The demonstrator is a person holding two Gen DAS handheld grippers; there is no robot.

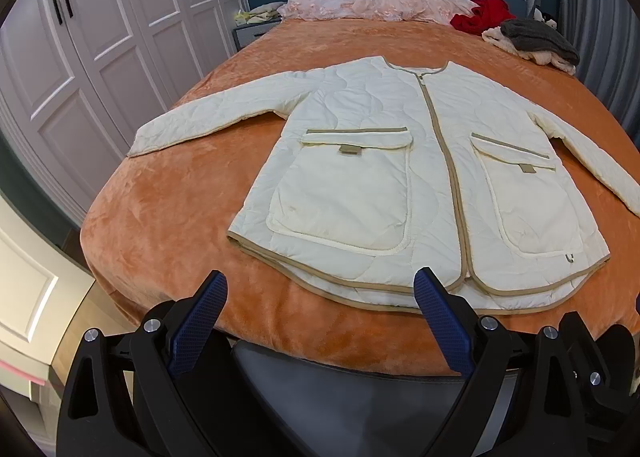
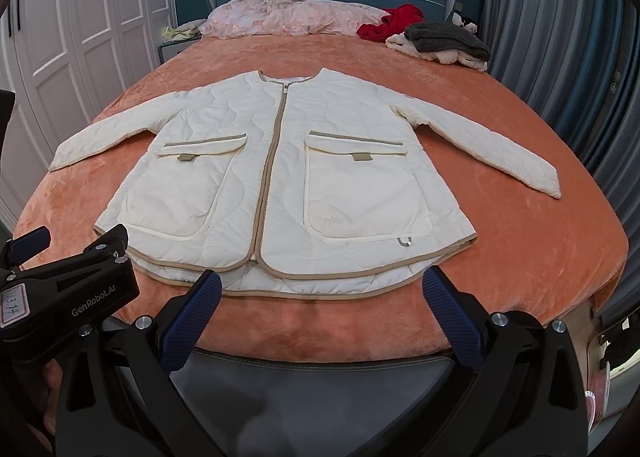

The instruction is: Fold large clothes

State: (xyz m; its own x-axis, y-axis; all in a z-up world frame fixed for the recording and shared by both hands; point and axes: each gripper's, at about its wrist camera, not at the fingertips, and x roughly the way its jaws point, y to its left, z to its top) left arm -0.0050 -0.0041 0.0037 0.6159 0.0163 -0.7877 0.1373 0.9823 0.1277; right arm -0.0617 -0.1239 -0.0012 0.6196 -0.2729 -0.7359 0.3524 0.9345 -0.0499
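- Jacket (image 1: 380, 161), cream and quilted with tan trim, lies flat and zipped on the orange bedspread (image 1: 160, 217), ahead of and below both claws, with the hem nearest them and the collar farthest.
- Its long axis, along the zipper (image 2: 276, 161), runs straight away from the claws; the sleeves spread out to each side.
- The left gripper (image 1: 320, 297) is released, its jaws wide apart with nothing between them, and it hovers just before the hem, toward the jacket's left half.
- The right gripper (image 2: 324, 293) is also released and empty, facing the middle and right half of the hem.
- For the left sleeve (image 1: 208, 117) the left claw seems nearer; for the right sleeve (image 2: 480, 137) the right claw.
- The right wrist view shows the right sleeve whole to its cuff, and the left claw's body at the left edge; the left wrist view cuts that sleeve off at the frame's border.
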